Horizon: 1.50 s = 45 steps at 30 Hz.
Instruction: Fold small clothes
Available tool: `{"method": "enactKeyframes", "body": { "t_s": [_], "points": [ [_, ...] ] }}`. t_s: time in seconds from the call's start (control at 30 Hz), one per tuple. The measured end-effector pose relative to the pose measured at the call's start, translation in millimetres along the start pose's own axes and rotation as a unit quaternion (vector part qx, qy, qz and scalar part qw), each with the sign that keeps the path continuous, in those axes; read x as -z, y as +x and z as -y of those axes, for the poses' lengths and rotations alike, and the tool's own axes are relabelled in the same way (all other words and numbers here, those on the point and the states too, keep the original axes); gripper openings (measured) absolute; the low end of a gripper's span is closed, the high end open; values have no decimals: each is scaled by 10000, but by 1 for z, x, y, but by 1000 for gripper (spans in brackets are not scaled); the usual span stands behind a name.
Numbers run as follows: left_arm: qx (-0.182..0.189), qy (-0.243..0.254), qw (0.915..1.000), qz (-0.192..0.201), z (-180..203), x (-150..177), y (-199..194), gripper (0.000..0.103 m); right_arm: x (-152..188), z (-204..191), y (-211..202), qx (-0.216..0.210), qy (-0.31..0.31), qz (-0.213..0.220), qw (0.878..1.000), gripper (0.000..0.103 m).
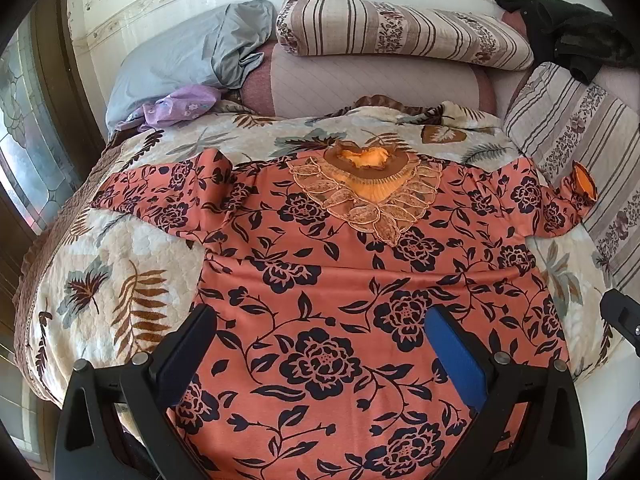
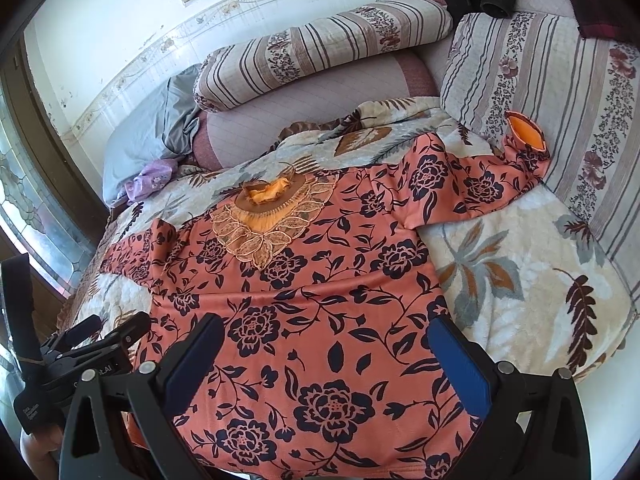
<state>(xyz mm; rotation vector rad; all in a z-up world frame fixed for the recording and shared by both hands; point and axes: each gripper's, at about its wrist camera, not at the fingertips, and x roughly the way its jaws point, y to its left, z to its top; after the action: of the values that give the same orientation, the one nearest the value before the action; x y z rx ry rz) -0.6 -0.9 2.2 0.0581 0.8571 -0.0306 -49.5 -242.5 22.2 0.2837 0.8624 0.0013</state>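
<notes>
While the floral top (image 1: 332,280) lies face up and spread flat on the leaf-print quilt (image 1: 120,264), we note both grippers hover over its hem end with nothing held. The left gripper (image 1: 320,356) has its jaws wide apart; so does the right gripper (image 2: 326,364). The garment's long axis runs straight away from our fingers, hem nearest, lace collar (image 1: 366,196) far. The sleeves stretch out crosswise. The left sleeve (image 1: 160,192) lies flat on the quilt; the right sleeve (image 2: 480,184) ends with its cuff propped against the striped cushion (image 2: 540,92). Each sleeve lies forward and outward of its own-side gripper. We judge the first fold to be a sleeve brought inward, and the right gripper sits nearer the right sleeve. The raised cuff may need flattening.
</notes>
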Motion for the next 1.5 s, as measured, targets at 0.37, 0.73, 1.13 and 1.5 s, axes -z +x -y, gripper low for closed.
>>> {"method": "enactKeyframes", "body": {
  "t_s": [0.37,0.73,1.13,1.5],
  "points": [
    [126,-32,9995,-274,4,-4,9,103,-4,10,5,126,-25,-3,9999,103],
    [-130,85,9955,-937,1,23,80,103,-14,104,13,7,795,438,9959,103],
    [282,-242,9924,-1177,-11,60,126,103,-153,219,122,2714,-1081,803,9530,92],
    [266,-73,9971,-710,-24,70,112,103,-221,265,201,2991,-973,-368,9485,7]
  ]
}}
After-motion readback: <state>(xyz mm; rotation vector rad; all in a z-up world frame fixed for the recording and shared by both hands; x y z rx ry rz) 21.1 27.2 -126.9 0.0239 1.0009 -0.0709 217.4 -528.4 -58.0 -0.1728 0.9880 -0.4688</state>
